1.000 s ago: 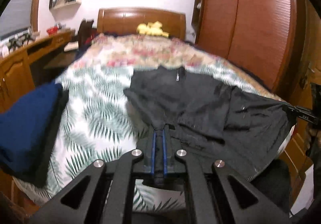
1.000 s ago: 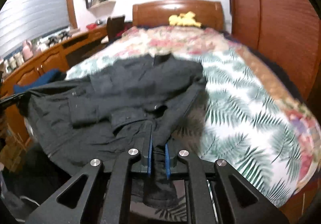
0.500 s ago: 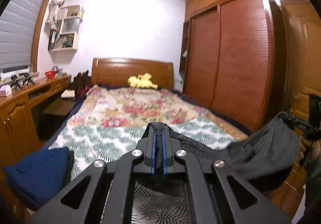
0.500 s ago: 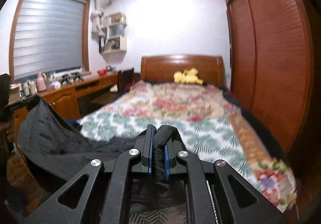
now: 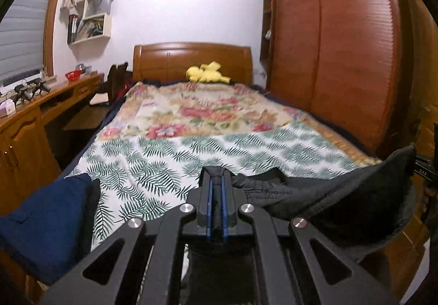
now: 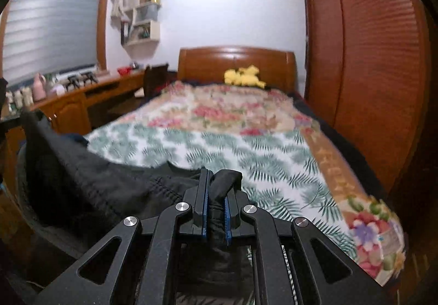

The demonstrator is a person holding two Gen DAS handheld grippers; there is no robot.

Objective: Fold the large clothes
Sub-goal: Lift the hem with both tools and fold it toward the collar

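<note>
A large black jacket [image 5: 356, 201] hangs stretched between my two grippers above the foot of the bed. My left gripper [image 5: 216, 182] is shut on one bunched edge of it, black cloth pinched between the blue pads. In the right wrist view the jacket [image 6: 104, 187] sags away to the left, and my right gripper [image 6: 216, 190] is shut on a fold of its cloth. At the far right of the left wrist view the right gripper [image 5: 421, 165] holds the jacket's other end. Most of the jacket hangs below the frames, hidden.
The bed [image 5: 191, 146] has a palm-leaf sheet and a floral blanket [image 5: 208, 108]. A folded blue garment [image 5: 43, 220] lies at its near left corner. A yellow plush toy [image 5: 205, 73] sits by the headboard. A wooden desk [image 5: 35, 113] runs along the left, a wardrobe [image 5: 342, 58] along the right.
Both grippers lifted the jacket off the bed, where it lay spread a second ago. In the last half second both views tipped down a little toward the bed.
</note>
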